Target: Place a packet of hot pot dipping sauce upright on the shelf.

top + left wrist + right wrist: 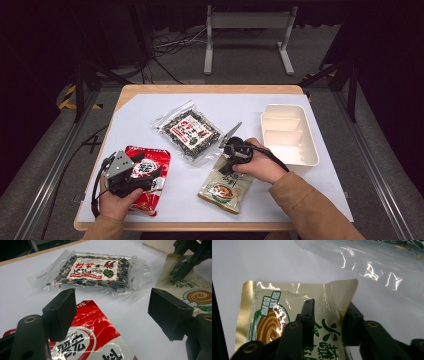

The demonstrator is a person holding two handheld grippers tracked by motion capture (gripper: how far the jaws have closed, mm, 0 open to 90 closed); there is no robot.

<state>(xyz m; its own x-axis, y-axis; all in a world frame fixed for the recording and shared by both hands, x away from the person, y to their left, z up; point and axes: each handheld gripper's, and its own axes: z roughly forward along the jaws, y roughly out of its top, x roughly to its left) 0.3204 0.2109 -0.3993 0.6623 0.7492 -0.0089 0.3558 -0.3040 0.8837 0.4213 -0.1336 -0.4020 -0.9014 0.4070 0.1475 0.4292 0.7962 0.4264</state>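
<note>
At a papered table, the right gripper [327, 322] pinches the raised edge of a gold packet [223, 186] lying near the front — apparently mid-pickup; next, a clean lift. The left gripper [112, 312] hovers wide-jawed over a red packet [92, 340].

On the counter [140, 112], the clear seaweed packet [190, 131] lies at the centre of the frame, with the divided tray [289, 132] to its right near the right edge. The noodle packet [148, 176] lies at lower left, under the left tongs [134, 176], which stand spread above it. The coffee pouch [224, 186] lies at lower centre, just below and right of the seaweed packet, and the right tongs [231, 152] sit at its upper end, closed around its top corner.
</note>
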